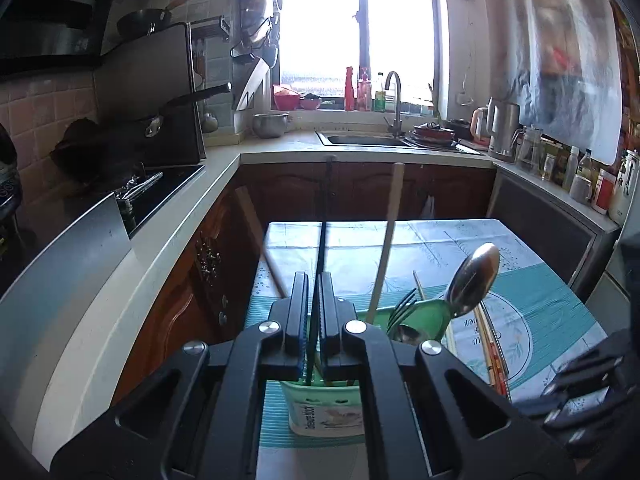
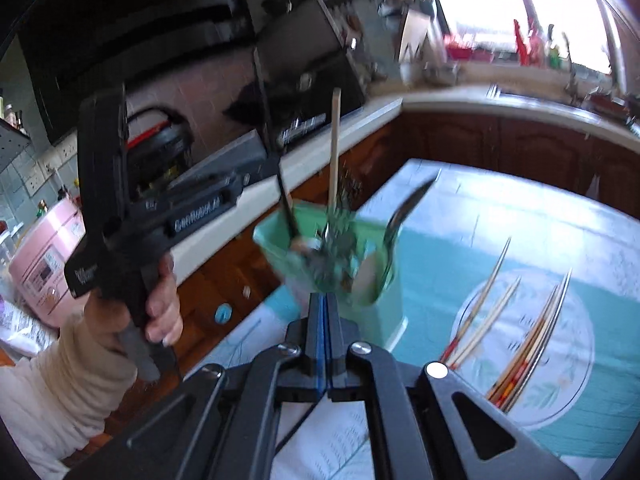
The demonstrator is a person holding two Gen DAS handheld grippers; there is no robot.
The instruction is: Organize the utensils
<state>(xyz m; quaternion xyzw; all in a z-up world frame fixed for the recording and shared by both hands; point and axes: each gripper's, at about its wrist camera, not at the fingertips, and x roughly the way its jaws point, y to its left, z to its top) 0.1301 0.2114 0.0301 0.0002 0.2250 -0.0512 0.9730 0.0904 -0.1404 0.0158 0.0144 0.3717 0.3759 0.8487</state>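
Observation:
A green utensil holder stands on the table, also in the right wrist view. It holds a metal spoon, a fork and a wooden stick. My left gripper is shut on a black chopstick, whose lower end is inside the holder. In the right wrist view the left gripper grips that black chopstick above the holder. My right gripper is shut and empty, just in front of the holder. Several chopsticks lie on the tablecloth to the right.
The table has a teal and white cloth. A kitchen counter with a stove runs along the left, and a sink sits under the window. A pink rice cooker stands at the far left.

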